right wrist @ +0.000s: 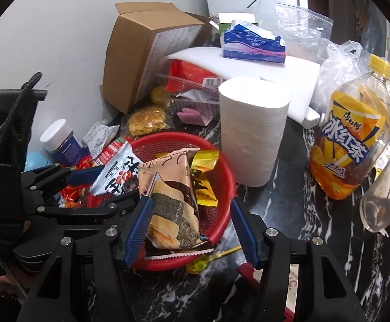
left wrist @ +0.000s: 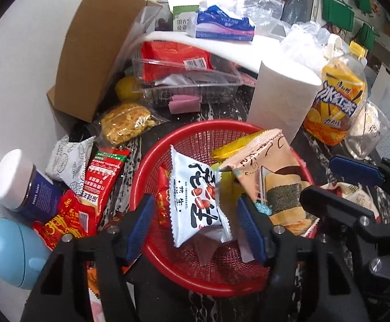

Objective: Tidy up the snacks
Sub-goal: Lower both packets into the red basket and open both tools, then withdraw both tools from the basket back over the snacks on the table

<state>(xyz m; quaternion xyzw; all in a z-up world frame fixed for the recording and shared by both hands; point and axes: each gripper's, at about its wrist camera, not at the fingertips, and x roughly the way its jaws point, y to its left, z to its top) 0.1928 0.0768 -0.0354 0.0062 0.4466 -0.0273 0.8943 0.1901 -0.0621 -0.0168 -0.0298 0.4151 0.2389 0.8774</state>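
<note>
Snacks crowd a dark marbled counter (right wrist: 289, 214), and most labels are in Chinese. At far left stands a blue jar (left wrist: 31, 190) with a white cap, its print too small to read, beside red packets (left wrist: 102, 177). Next comes the red mesh basket (left wrist: 152, 158): inside lie a white peanut packet (left wrist: 195, 198) printed 花生, a pink seaweed-roll bag (right wrist: 168, 204) and a yellow packet (right wrist: 204, 182). The left gripper (left wrist: 195, 228) hangs over the basket with its fingers apart, the peanut packet between them but unpressed. The right gripper (right wrist: 191, 230) is likewise spread around the seaweed-roll bag, not clamping it. Behind, a blue tissue pack (right wrist: 254, 45) reads "Xue Liang". A paper roll (right wrist: 252, 131) follows, then a 冰红茶 bottle (right wrist: 353, 145).
</note>
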